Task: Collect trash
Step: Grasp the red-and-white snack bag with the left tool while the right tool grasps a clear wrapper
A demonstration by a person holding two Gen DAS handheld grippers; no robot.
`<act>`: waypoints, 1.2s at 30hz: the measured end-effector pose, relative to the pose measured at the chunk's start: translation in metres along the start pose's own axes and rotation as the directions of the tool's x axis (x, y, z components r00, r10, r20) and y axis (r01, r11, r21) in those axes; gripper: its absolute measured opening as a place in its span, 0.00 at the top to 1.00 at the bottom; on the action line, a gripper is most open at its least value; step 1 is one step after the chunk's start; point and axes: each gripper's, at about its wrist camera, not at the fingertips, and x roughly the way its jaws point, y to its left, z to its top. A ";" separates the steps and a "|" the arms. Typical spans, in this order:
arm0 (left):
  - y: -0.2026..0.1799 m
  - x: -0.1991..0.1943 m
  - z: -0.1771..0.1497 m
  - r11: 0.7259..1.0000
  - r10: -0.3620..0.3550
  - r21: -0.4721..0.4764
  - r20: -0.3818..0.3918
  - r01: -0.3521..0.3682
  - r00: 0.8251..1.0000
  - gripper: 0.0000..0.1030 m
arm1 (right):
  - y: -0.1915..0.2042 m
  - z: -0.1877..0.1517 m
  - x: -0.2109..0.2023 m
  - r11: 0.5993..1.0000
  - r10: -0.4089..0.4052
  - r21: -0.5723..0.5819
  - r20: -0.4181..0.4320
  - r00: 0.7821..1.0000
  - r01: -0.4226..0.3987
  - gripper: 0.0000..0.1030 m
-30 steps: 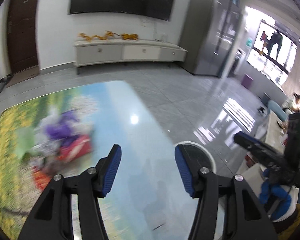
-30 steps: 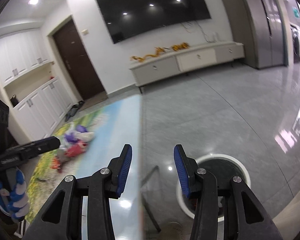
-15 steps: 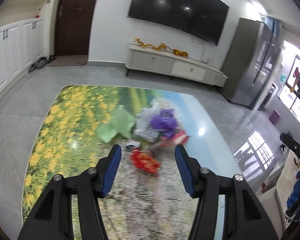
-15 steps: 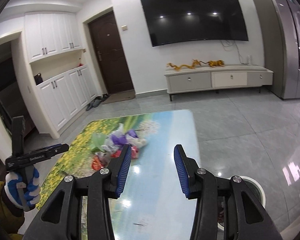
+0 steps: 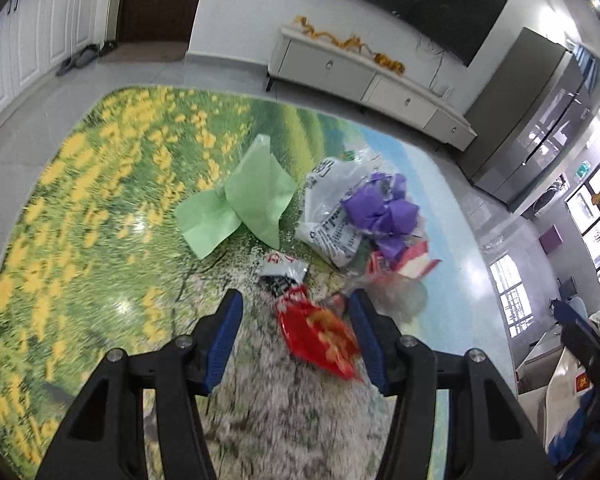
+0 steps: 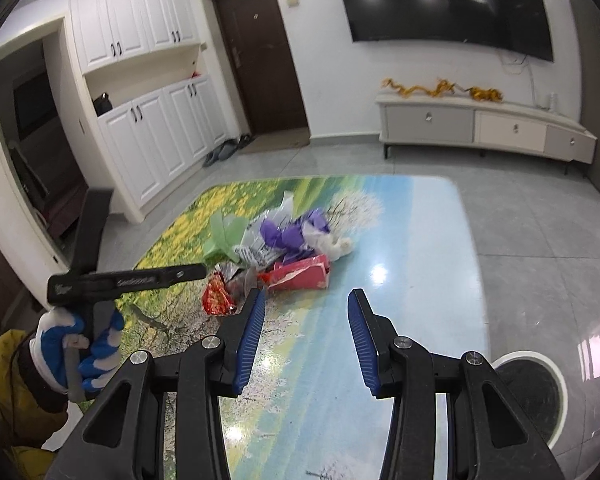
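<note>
A pile of trash lies on the table [image 5: 80, 240] with the landscape print: green paper [image 5: 244, 196], a white plastic bag [image 5: 328, 224], purple wrappers [image 5: 384, 212], a silver wrapper [image 5: 284, 270], a red and white box [image 5: 410, 260] and a red snack packet [image 5: 320, 332]. My left gripper [image 5: 295, 308] hangs open just above the packet, which lies loose in the gap between its blue pads. My right gripper [image 6: 306, 304] is open and empty over bare table, short of the red box [image 6: 300, 274] on the pile's near side.
A round white-rimmed bin [image 6: 540, 392] stands on the floor by the table's right edge. A gloved hand [image 6: 80, 344] holds the left gripper at the left. A low TV cabinet [image 6: 480, 124], white cupboards [image 6: 160, 140] and a dark door line the walls.
Both views have swung from the floor and bin onto the trash pile. My left gripper has dropped close over it, so the red packet now shows between its fingers. Both jaws keep the same width.
</note>
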 end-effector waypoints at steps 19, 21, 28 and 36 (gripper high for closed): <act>0.039 0.016 -0.010 0.999 -0.027 -0.047 -0.016 0.026 1.000 0.80 | 0.056 0.013 0.141 0.980 0.146 -0.103 -0.191 0.971 -0.168 0.58; 0.042 0.011 -0.014 0.998 -0.028 -0.048 -0.006 0.027 1.000 0.80 | 0.059 0.013 0.151 0.982 0.126 -0.115 -0.198 0.972 -0.151 0.62; 0.045 -0.009 -0.022 0.999 -0.031 -0.035 0.027 0.032 0.999 0.80 | 0.063 0.017 0.147 0.979 0.156 -0.106 -0.177 0.972 -0.176 1.00; 0.033 -0.054 -0.029 0.999 -0.038 -0.015 0.104 0.040 0.994 0.81 | 0.085 0.026 0.085 0.968 0.180 -0.159 -0.087 0.980 -0.192 1.00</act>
